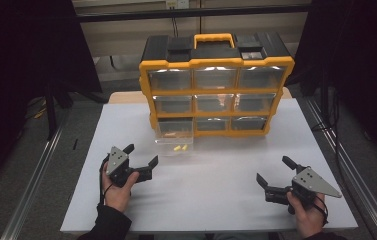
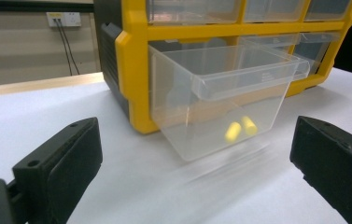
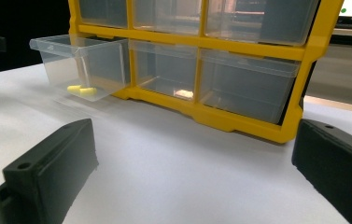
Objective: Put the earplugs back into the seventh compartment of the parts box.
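Clear plastic drawer point(image 2: 220, 93) juts over bare white table point(image 1: 211, 185) ahead of the wide-open left gripper point(image 1: 141, 156); right gripper point(image 1: 274, 173) gapes too.

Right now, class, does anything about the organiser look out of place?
Yes. The bottom-left clear drawer of the yellow organiser is pulled well out and tips downward at the front, while the other drawers sit flush. Two small yellow pieces lie inside it. Both grippers rest apart from it, jaws open.

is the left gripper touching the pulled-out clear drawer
Apart. In the high view, bare white table lies between the left gripper and the clear drawer; its jaws stand open.
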The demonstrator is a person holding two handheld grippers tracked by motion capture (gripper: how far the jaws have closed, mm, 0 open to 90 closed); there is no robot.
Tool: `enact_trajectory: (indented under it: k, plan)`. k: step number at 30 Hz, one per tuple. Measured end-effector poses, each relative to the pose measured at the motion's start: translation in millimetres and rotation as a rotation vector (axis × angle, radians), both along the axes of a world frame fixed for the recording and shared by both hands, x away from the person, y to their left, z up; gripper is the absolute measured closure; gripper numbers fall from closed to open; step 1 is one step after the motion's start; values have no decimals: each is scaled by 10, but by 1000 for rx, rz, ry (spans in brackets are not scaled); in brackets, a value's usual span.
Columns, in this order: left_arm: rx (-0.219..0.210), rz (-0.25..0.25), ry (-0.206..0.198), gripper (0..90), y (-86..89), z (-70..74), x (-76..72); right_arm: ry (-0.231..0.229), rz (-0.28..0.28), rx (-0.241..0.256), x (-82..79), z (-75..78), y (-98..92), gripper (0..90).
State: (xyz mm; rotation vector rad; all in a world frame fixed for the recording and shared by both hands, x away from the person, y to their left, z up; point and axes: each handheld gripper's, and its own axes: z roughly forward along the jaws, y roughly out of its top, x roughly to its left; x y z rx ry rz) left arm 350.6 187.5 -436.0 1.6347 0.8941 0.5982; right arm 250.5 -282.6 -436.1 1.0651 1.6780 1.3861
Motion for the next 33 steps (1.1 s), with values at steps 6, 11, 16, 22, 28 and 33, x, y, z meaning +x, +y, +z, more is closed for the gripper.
enact_trajectory:
  k: [6,11,16,22,28,33]
  plan:
    - [-26,19,-10,23,82,-3,-117,2,-6,3,5,0,2,0]
    - [-14,48,-18,23,155,-12,-212,5,-17,10,36,-6,6,0]
    - [-32,51,-4,23,229,-17,-301,3,-20,14,37,-2,1,0]
    - [-38,70,3,23,301,-27,-397,-1,-17,10,38,-3,3,0]
    - [-43,96,-31,22,347,8,-443,-4,-9,6,14,3,6,0]
    - [-51,64,-20,22,326,20,-426,-5,-6,4,19,4,8,0]
